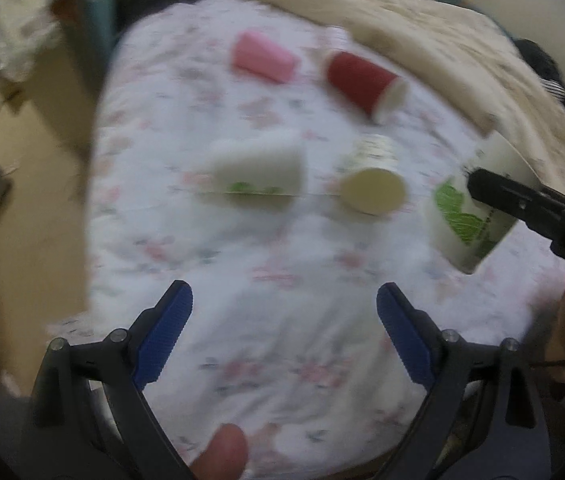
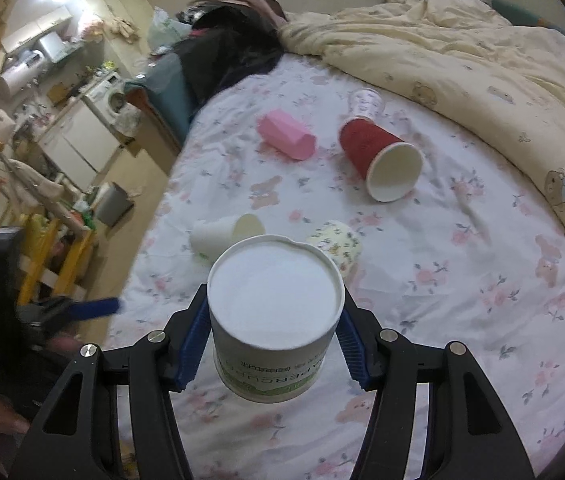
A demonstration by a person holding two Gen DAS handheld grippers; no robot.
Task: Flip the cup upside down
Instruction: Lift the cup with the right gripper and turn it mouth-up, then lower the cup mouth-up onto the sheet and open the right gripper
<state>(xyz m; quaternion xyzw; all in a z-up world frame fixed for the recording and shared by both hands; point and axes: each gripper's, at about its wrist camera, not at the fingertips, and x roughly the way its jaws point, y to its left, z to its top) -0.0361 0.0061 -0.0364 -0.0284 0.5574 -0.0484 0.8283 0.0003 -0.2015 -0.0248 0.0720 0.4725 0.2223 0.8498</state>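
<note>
My right gripper [image 2: 274,320] is shut on a white paper cup with green print [image 2: 272,320]. The cup's flat base faces the camera and its printing reads upside down, so its mouth points down toward the bed. The same cup [image 1: 468,216] shows at the right of the blurred left wrist view, held by the right gripper's black finger [image 1: 522,200] above the sheet. My left gripper [image 1: 284,300] is open and empty, low over the near part of the floral sheet [image 1: 282,340].
Several cups lie on their sides on the sheet: a pink one [image 2: 286,140], a red one [image 2: 380,162], a plain white one [image 2: 222,236], a patterned one [image 2: 338,244] and a small pale one [image 2: 366,102]. A cream duvet [image 2: 482,60] covers the far right. The bed edge drops off at left.
</note>
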